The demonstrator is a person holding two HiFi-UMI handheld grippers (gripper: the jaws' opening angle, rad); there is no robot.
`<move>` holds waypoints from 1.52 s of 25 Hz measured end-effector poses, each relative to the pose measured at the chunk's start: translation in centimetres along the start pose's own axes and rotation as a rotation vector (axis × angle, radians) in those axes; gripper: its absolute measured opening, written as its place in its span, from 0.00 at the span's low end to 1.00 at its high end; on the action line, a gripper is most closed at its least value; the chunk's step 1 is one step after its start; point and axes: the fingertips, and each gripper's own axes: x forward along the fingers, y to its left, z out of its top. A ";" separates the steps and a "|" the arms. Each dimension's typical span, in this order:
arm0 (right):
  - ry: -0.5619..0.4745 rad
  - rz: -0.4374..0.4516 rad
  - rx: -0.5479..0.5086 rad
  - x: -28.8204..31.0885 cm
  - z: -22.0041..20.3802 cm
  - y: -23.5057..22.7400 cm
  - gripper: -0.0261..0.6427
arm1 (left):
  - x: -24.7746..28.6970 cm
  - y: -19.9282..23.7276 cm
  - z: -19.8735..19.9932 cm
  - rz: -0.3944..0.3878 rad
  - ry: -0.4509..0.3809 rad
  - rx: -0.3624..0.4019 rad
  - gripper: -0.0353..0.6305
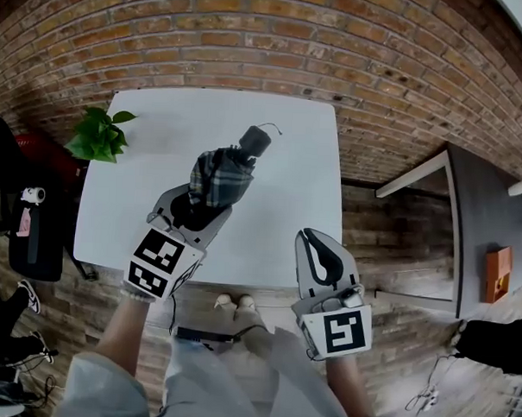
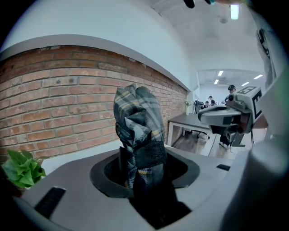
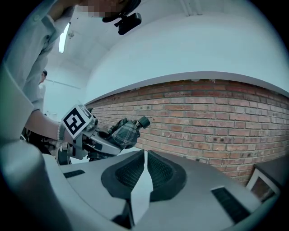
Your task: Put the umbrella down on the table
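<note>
So: left tool clamped on the folded plaid umbrella, which sticks out ahead of it over the surface; not set down yet afaict. Right tool clenched, empty. Todo: lower it, let go. No readable text, only square marker codes on both tools.
</note>
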 end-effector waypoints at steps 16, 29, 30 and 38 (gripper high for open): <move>0.011 -0.054 0.016 -0.1 -2.7 -2.4 0.11 | 12.7 2.5 -6.0 -0.086 0.235 0.006 0.38; 0.063 -0.037 0.050 0.5 -5.1 -2.2 0.11 | 19.5 4.2 -12.9 -0.081 0.496 0.036 0.39; 0.066 -0.033 0.050 0.5 -5.3 -2.1 0.11 | 19.8 4.2 -13.2 -0.090 0.512 0.036 0.39; 0.089 -0.038 0.068 0.1 -6.5 -2.0 0.11 | 21.0 3.9 -14.2 -0.077 0.567 0.128 0.44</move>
